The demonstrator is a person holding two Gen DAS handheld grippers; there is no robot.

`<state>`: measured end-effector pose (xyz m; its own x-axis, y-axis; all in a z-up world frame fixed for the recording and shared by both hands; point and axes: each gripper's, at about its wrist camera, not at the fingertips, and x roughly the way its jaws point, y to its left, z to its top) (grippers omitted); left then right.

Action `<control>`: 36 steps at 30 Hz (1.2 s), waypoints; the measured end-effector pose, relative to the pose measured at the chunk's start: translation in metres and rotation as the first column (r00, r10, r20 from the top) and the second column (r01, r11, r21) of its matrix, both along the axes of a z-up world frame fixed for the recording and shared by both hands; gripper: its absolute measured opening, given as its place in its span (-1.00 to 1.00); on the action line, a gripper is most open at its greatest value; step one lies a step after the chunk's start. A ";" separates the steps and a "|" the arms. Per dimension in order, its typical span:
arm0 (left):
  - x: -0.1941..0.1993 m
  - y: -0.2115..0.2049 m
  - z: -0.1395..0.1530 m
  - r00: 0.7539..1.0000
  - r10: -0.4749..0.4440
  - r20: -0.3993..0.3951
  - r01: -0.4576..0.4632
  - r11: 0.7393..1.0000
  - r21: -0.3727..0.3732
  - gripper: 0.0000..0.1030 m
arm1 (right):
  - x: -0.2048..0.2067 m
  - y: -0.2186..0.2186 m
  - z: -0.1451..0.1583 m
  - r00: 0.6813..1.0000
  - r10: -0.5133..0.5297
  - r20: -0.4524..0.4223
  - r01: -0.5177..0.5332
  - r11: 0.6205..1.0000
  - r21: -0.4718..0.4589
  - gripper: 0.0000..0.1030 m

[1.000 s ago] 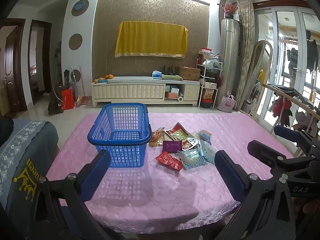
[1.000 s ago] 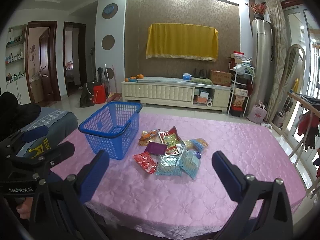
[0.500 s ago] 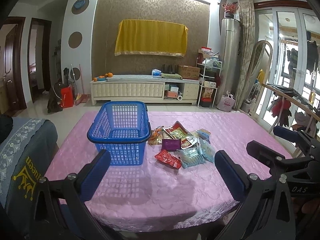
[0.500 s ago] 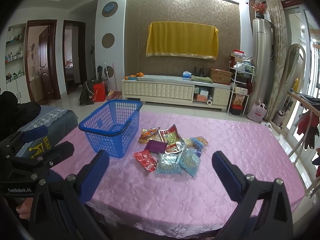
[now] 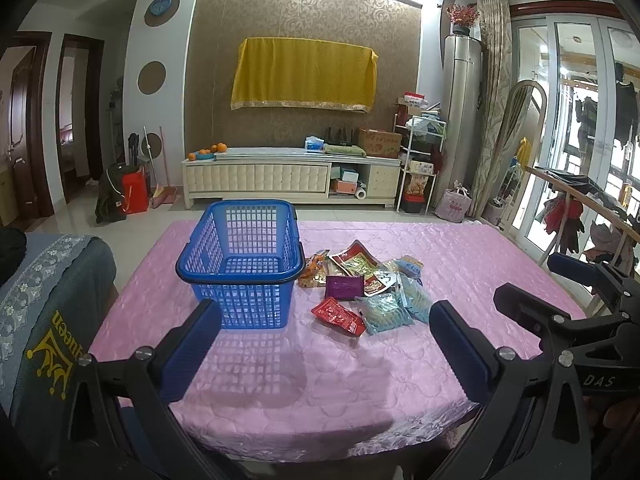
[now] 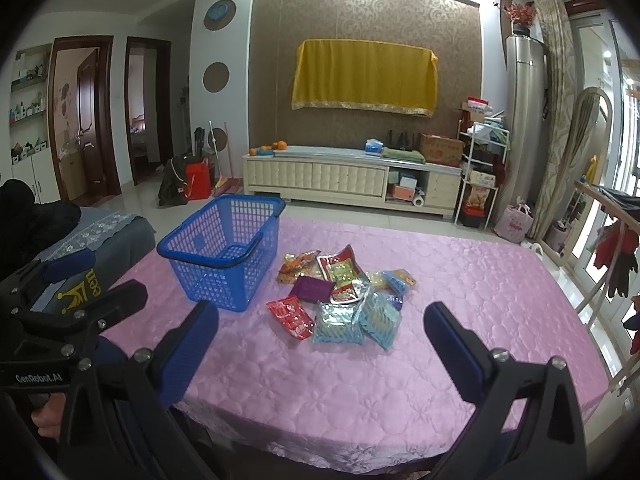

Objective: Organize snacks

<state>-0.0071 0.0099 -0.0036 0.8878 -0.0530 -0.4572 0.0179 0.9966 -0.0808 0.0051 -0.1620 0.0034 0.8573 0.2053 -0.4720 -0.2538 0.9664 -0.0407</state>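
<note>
A table covered by a pink quilted cloth fills the lower half of both wrist views, and all task items rest on it. A blue mesh basket stands upright on the left part of the cloth; its interior is seen to be empty in both views, with the handle folded down along the rim. Just beside the basket, on its right, a loose heap of snack packets lies on the cloth, none of them inside the basket. Within the heap, two pale blue packets occupy the near side, a red-and-green packet lies toward the far side, a purple packet sits near the middle, a red packet lies nearest the viewer and an orange packet lies closest to the basket wall. The left gripper and the right gripper are held above the near edge of the table, well apart from the heap, each with its tongs spread wide and nothing between them. The task is therefore judged to be at its very start: no packet has been sorted, and every packet is judged to remain to be transferred into the basket.
</note>
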 end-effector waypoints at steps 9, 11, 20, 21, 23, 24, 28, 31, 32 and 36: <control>0.002 0.003 0.002 1.000 -0.003 -0.005 0.003 1.000 -0.009 1.00 | 0.002 0.003 0.001 1.000 0.004 -0.011 -0.004 1.000 0.001 1.00; 0.003 0.003 0.002 1.000 -0.003 -0.005 0.003 1.000 -0.012 1.00 | 0.002 0.003 0.001 1.000 0.002 -0.010 -0.002 1.000 0.001 1.00; 0.002 0.003 0.003 1.000 -0.002 -0.005 0.002 1.000 -0.012 1.00 | 0.002 0.003 -0.001 1.000 0.008 -0.019 -0.008 1.000 0.007 1.00; 0.002 0.003 0.002 1.000 -0.002 -0.004 0.002 1.000 -0.013 1.00 | 0.003 0.003 -0.001 1.000 0.008 -0.018 -0.008 1.000 0.007 1.00; 0.002 0.003 0.002 1.000 -0.001 -0.005 0.001 1.000 -0.011 1.00 | 0.003 0.002 0.000 1.000 0.004 -0.014 -0.004 1.000 0.008 1.00; 0.002 0.003 0.002 1.000 -0.002 -0.006 0.002 1.000 -0.011 1.00 | 0.003 0.003 -0.001 1.000 0.008 -0.016 -0.008 1.000 0.010 1.00; 0.004 0.003 0.004 1.000 -0.009 -0.010 0.009 1.000 -0.012 1.00 | 0.005 0.001 0.000 1.000 0.009 -0.026 -0.009 1.000 0.014 1.00; 0.011 0.002 0.006 1.000 -0.015 -0.016 0.015 1.000 -0.011 1.00 | 0.010 -0.001 0.001 0.999 0.010 -0.037 -0.009 1.000 0.017 1.00; 0.015 0.002 0.008 1.000 -0.019 -0.019 0.019 1.000 -0.013 1.00 | 0.013 -0.002 0.002 0.999 0.011 -0.044 -0.011 1.000 0.017 1.00; 0.032 -0.002 0.012 0.999 -0.040 -0.027 0.040 0.999 -0.013 1.00 | 0.030 -0.011 0.003 0.996 0.035 -0.077 -0.031 0.999 0.045 1.00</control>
